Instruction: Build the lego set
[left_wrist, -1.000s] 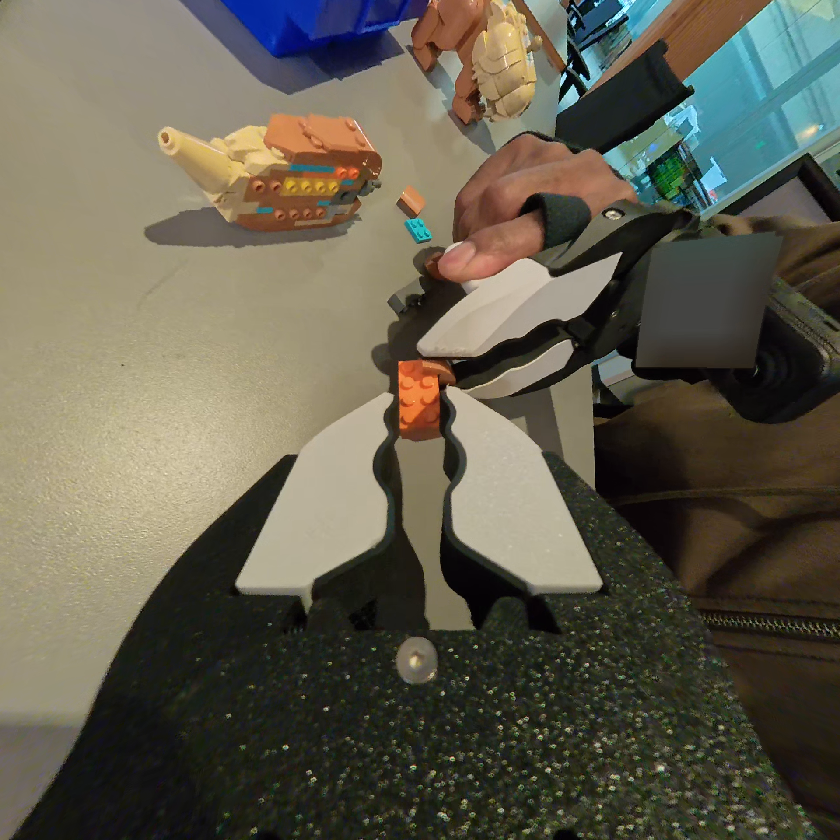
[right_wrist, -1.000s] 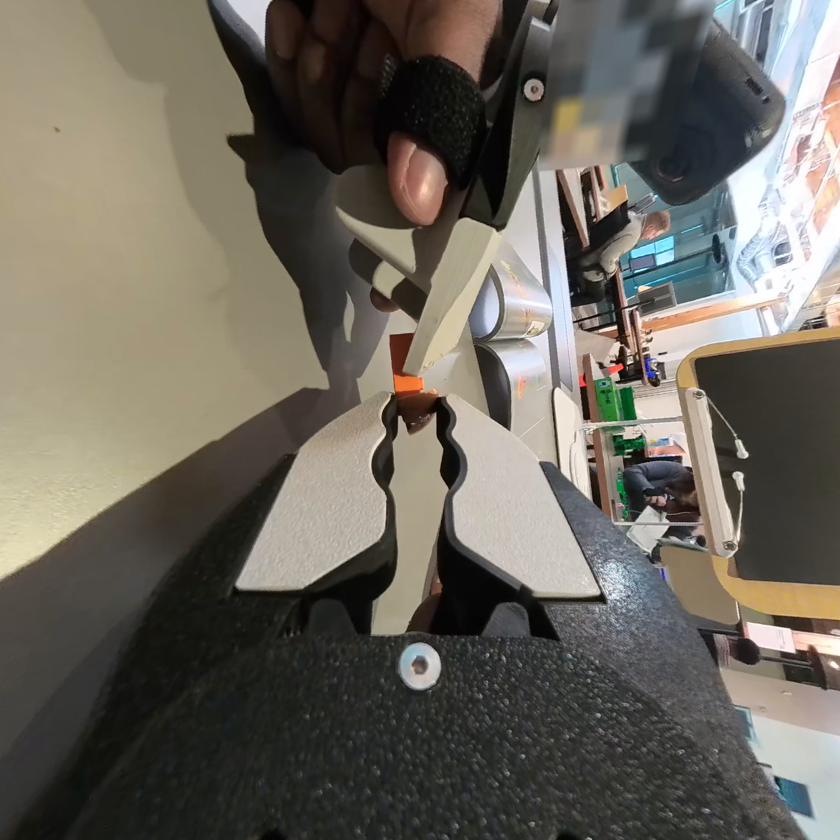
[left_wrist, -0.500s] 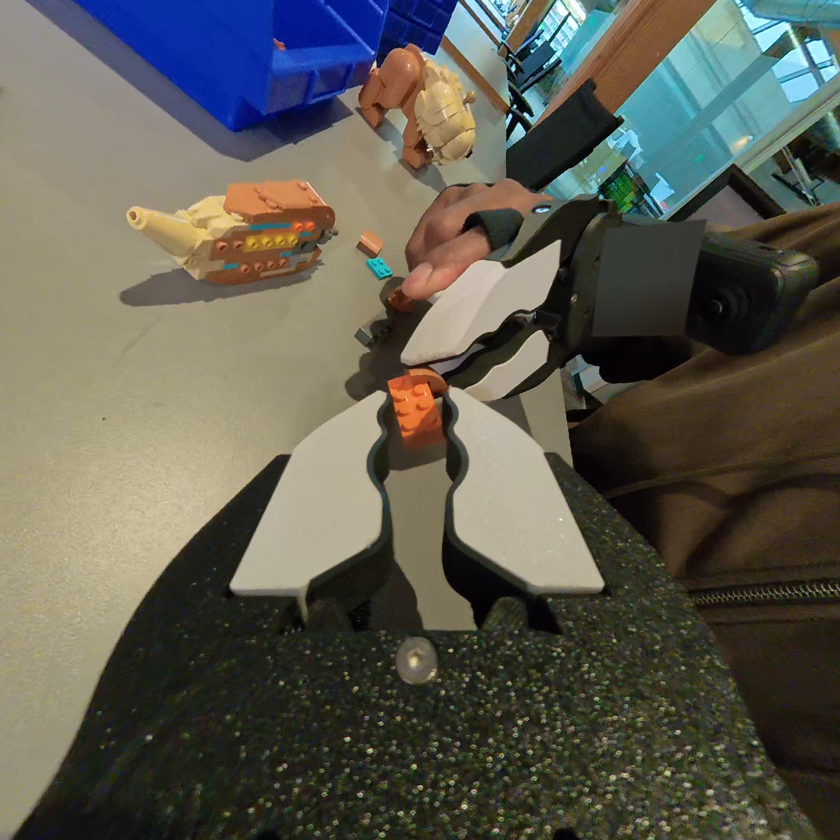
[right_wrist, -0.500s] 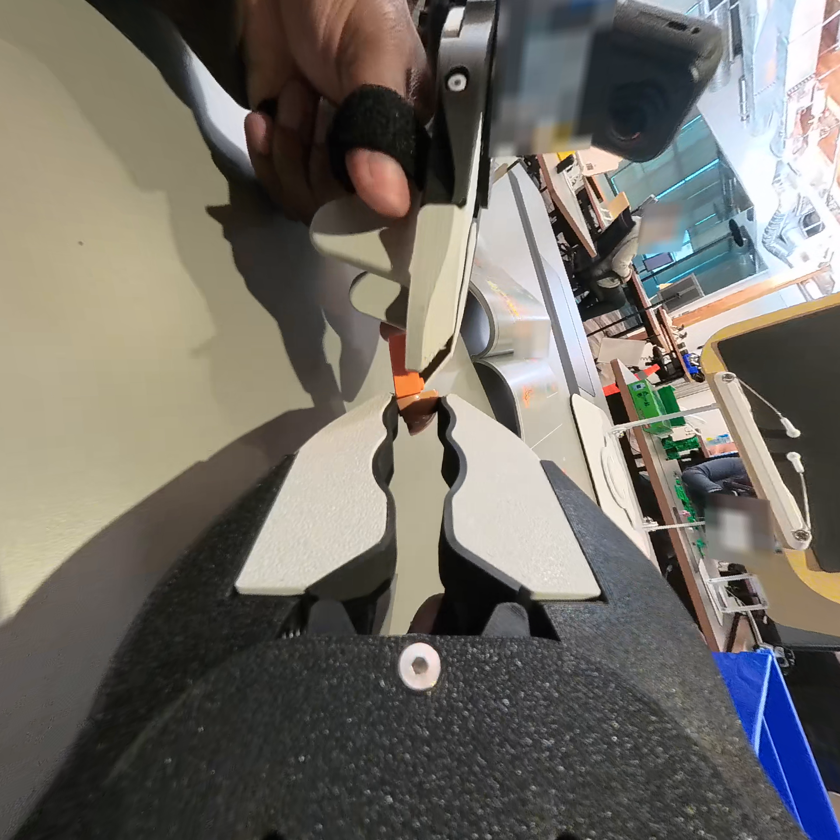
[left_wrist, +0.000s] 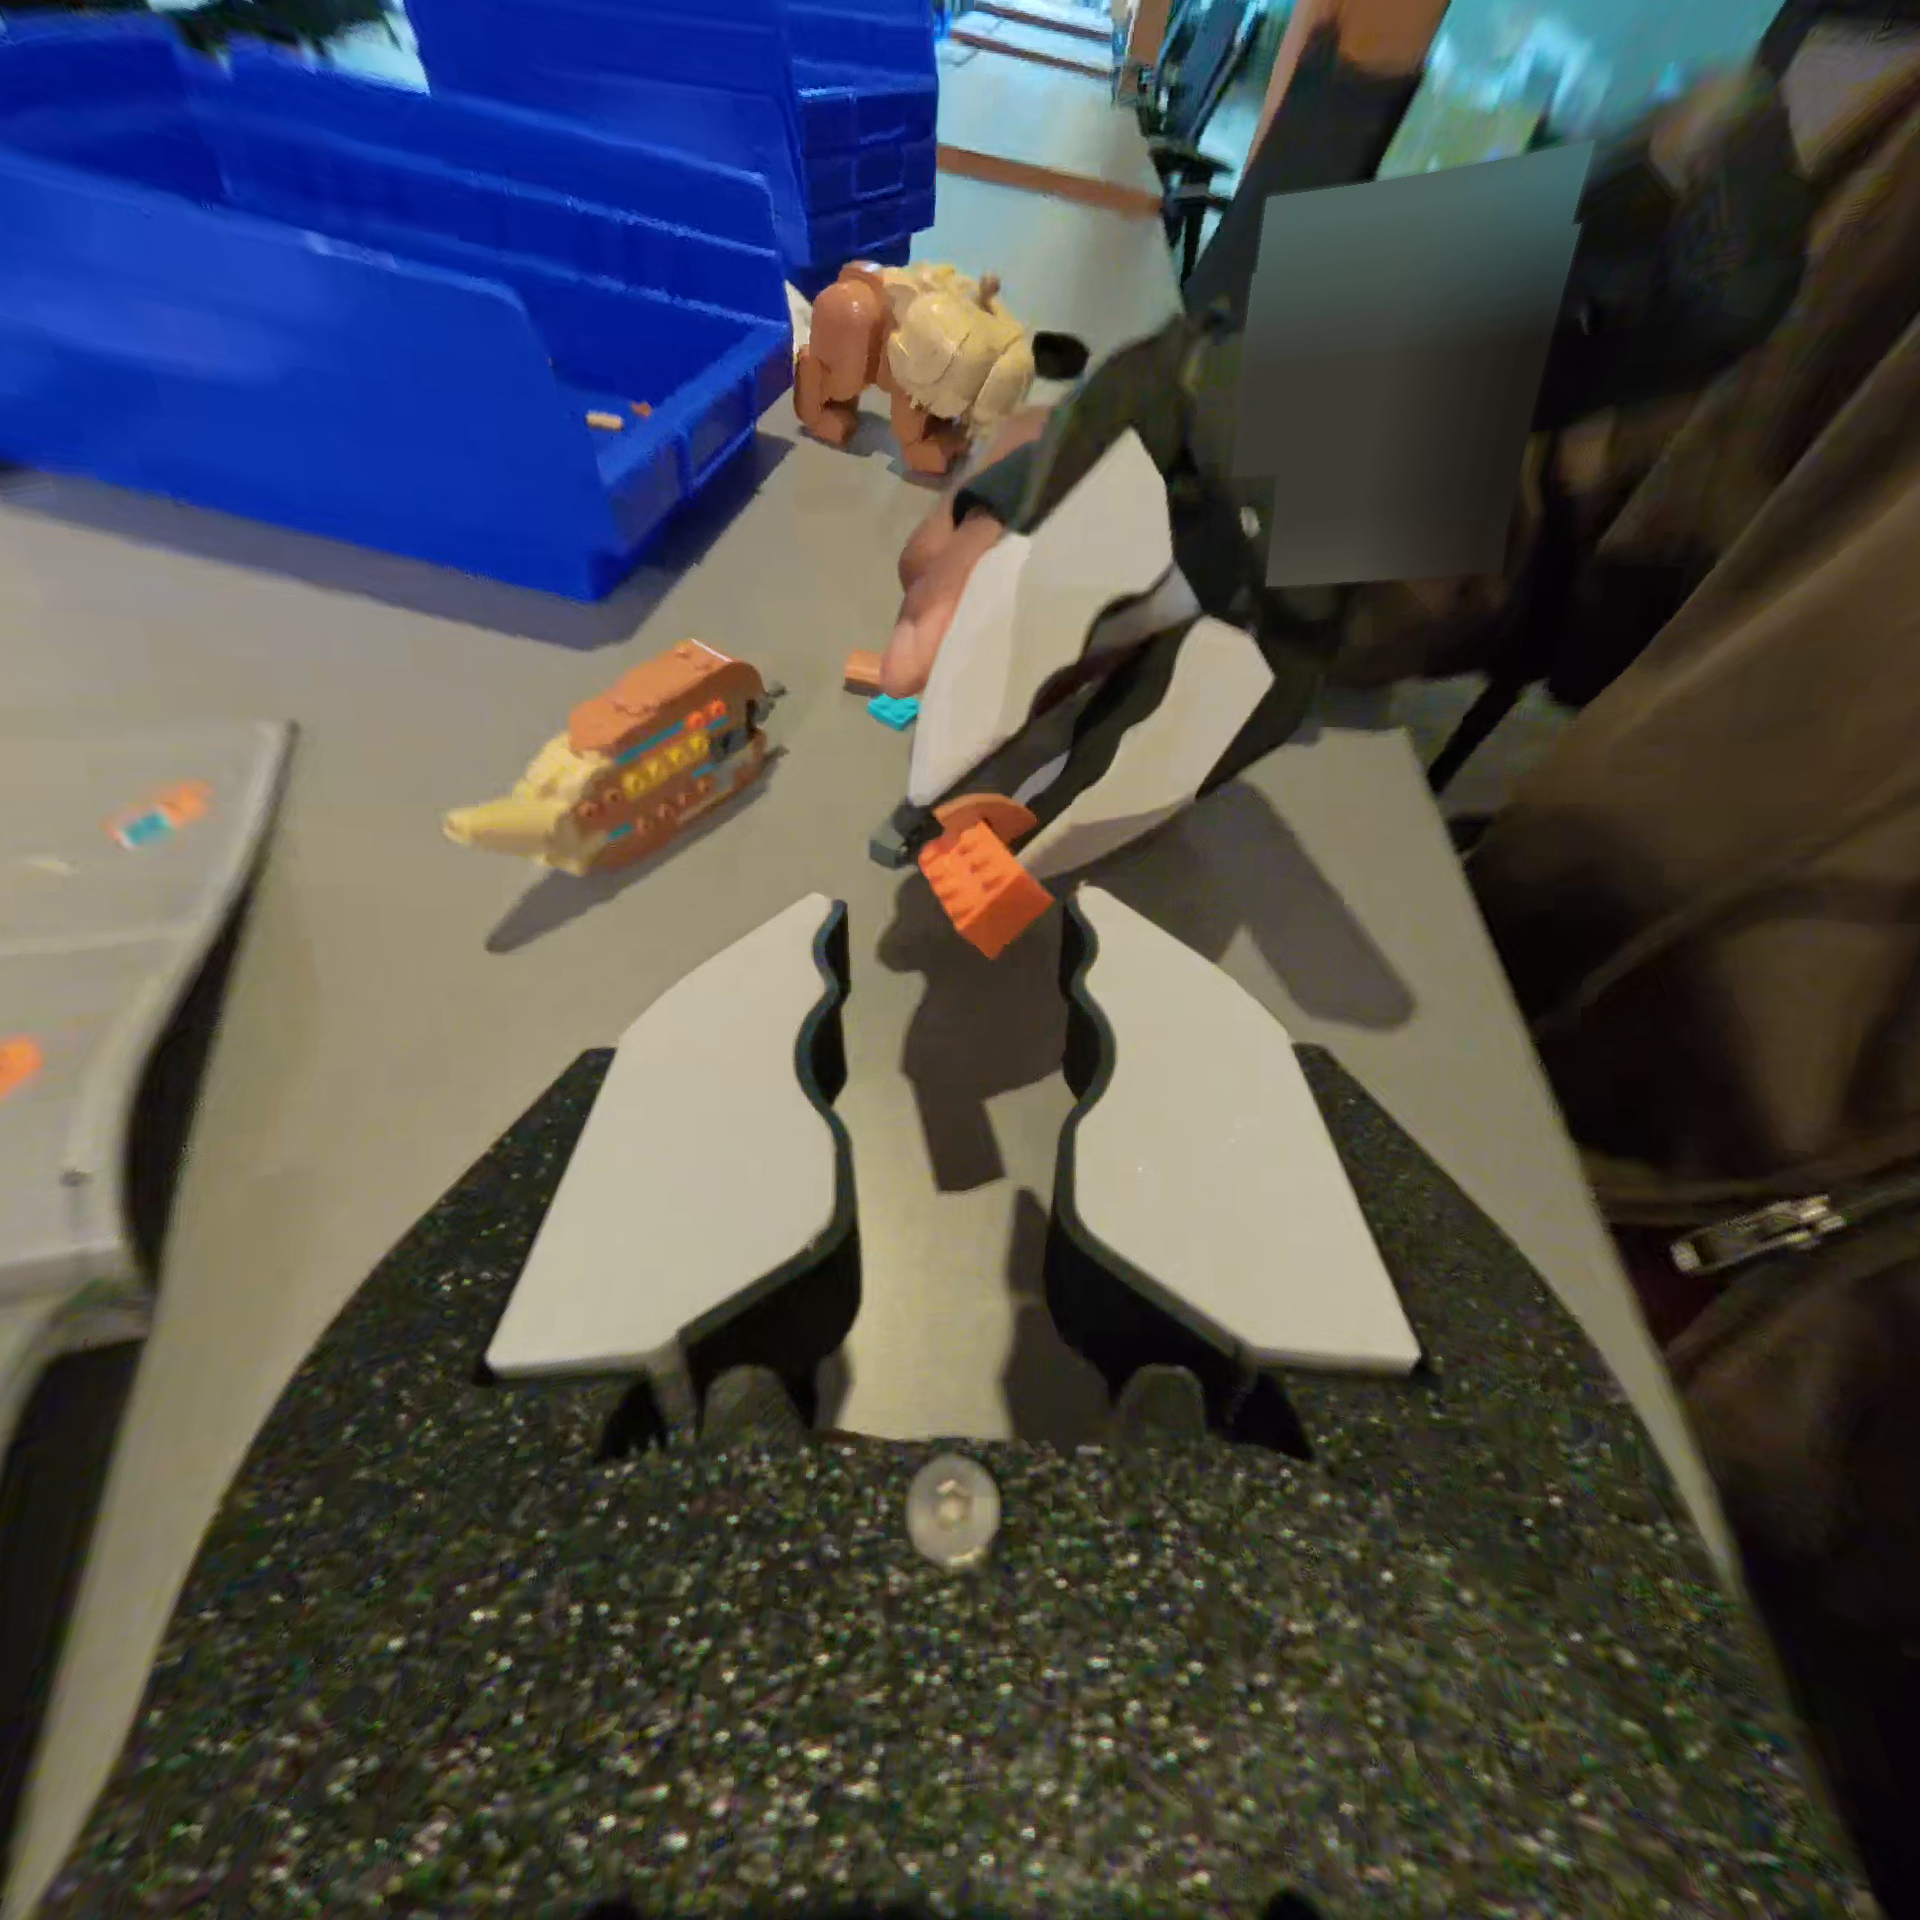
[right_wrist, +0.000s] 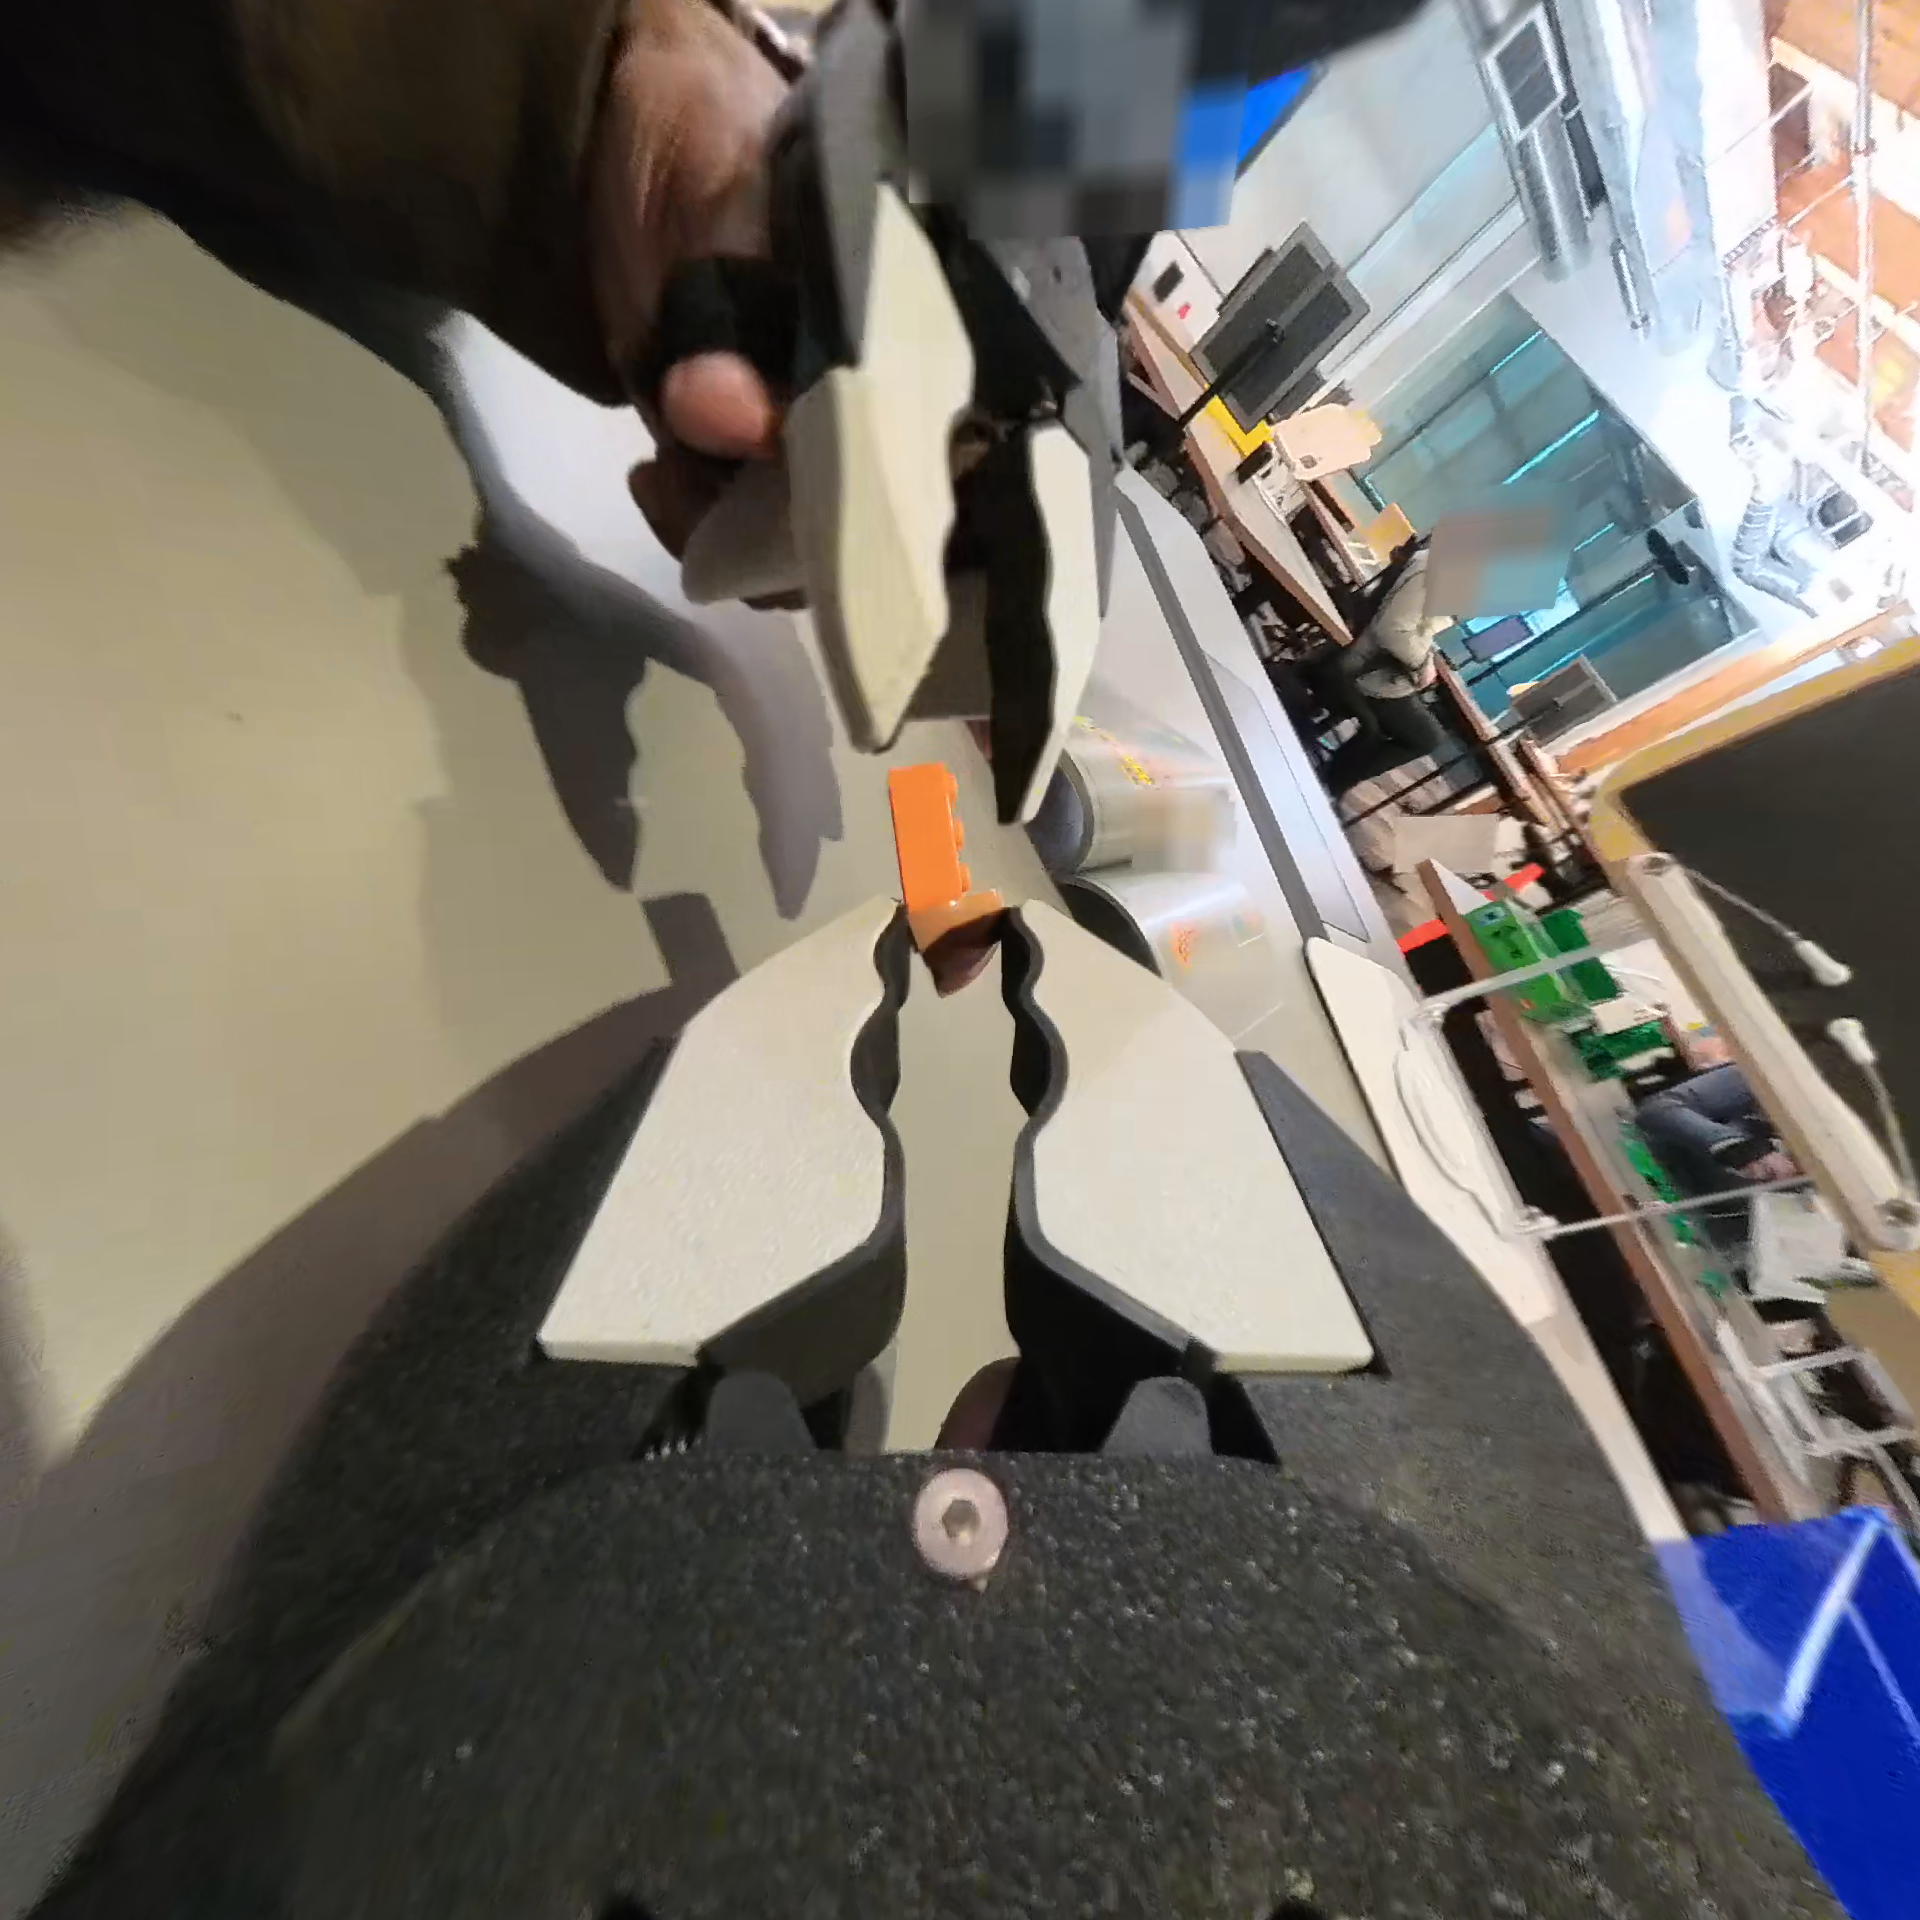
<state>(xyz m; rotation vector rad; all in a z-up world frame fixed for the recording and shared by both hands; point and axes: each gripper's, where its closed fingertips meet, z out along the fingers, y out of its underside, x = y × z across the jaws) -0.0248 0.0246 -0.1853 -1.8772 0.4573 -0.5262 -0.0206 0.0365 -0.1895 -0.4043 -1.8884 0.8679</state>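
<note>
Between the two grippers, above the grey table (left_wrist: 343, 1018), sits the orange brick (left_wrist: 982, 894) joined to a small brown curved piece (right_wrist: 961, 925). That brown piece is pinched at the tips of the right gripper (right_wrist: 951, 920), whose jaws are closed on it, so the brick hangs off it in the air. Just short of the brick, the left gripper (left_wrist: 951, 914) has its jaws spread apart, touching nothing. Beyond the brick on the table lie a tan and brown model (left_wrist: 623, 779), a small teal plate (left_wrist: 894, 712) and a brown animal figure (left_wrist: 914, 364). Farther from the brick stand blue bins (left_wrist: 364, 343).
</note>
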